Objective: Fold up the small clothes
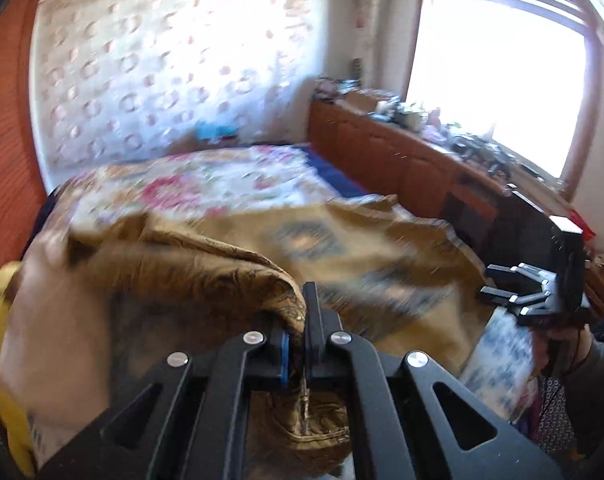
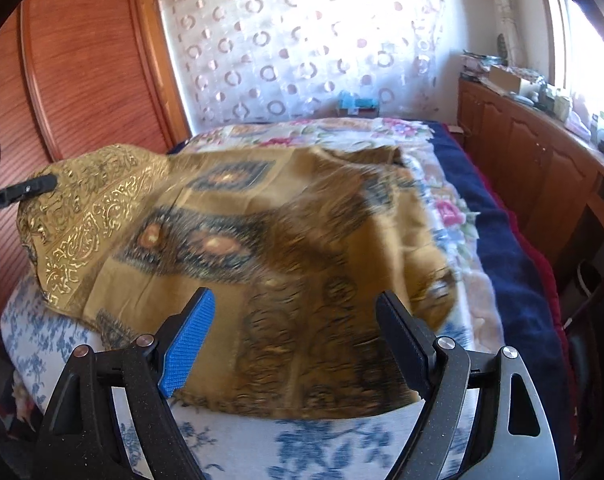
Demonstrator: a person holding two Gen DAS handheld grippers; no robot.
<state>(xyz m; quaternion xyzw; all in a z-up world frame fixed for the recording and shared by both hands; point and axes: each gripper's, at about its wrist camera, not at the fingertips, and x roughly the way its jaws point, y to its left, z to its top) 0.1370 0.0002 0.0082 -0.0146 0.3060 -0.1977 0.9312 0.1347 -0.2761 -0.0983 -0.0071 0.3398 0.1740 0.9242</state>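
**Left gripper clamps cloth edge; right gripper stands wide and empty**

The task item is a mustard-brown patterned cloth [image 2: 237,232] with dark medallions and a gold-printed border. It lies spread over a bed [image 2: 514,264] covered by a floral bedspread, with a blue-and-white flowered cover at the near end. One corner of the cloth is raised off the bed on the left side of the right wrist view; the rest drapes across the bedspread.

The left gripper [image 1: 297,320] has its jaws fully closed on a bunched fold of the cloth's edge, and fabric hangs below them. In the right wrist view the same gripper enters from the left, its tip meeting the lifted gold-bordered corner.

The right gripper [image 2: 297,320] has its jaws spread wide with nothing between the pads. It hovers over the near part of the cloth; contact cannot be confirmed.

A wooden cabinet [image 2: 534,160] with a cluttered top runs along the right wall under a bright window [image 1: 498,92]. A circle-patterned curtain [image 2: 302,48] hangs behind the bed. Both views are motion-blurred.
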